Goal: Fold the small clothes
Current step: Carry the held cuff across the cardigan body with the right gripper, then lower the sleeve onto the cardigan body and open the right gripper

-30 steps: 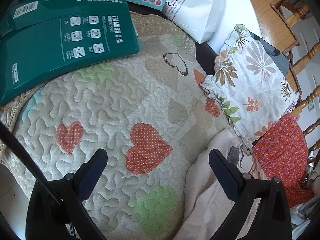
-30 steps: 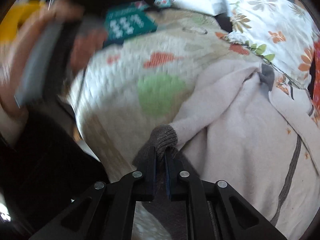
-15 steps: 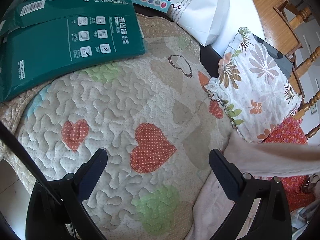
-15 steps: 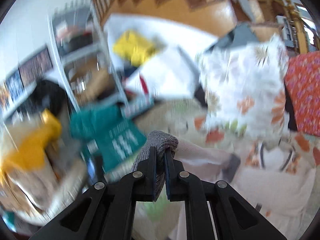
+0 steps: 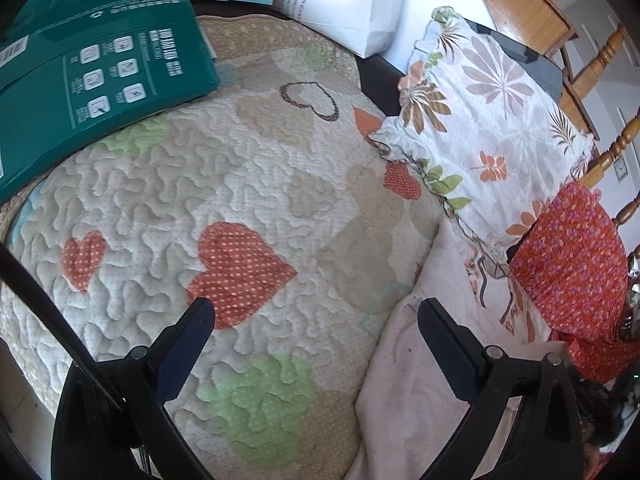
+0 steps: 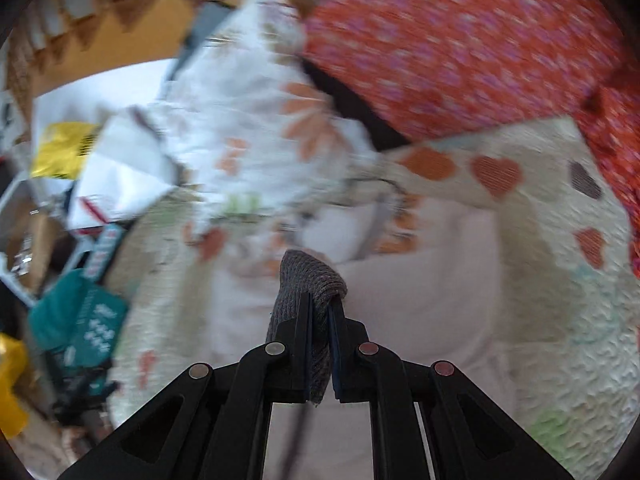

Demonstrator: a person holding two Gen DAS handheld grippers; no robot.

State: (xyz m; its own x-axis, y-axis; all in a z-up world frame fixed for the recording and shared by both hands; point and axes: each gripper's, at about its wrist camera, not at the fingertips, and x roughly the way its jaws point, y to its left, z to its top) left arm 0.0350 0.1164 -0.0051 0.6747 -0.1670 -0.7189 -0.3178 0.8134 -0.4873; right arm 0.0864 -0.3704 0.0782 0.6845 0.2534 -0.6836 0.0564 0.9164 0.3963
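Right tongs (image 6: 319,312) clamped on grey ribbed cuff (image 6: 310,280), pale pink garment (image 6: 420,280) below on heart-patterned quilt (image 6: 560,280)

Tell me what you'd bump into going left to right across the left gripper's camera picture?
Dark green printed packet → cream quilted mat with hearts → white leaf-patterned pillow → red flowery cloth.

The quilt (image 5: 256,184) is cream with stitched squiggles and scattered hearts: orange-red with pale dots, soft green, tan, and one dark outline. The garment (image 5: 416,360) is pale pink; its cuff (image 6: 308,284) is grey ribbed knit (blurred in the right wrist view). The pillow (image 5: 492,132) is white with brown, orange and green leaves. The red cloth (image 5: 576,264) carries small purple flowers. The package (image 5: 92,76) is dark green with white print.
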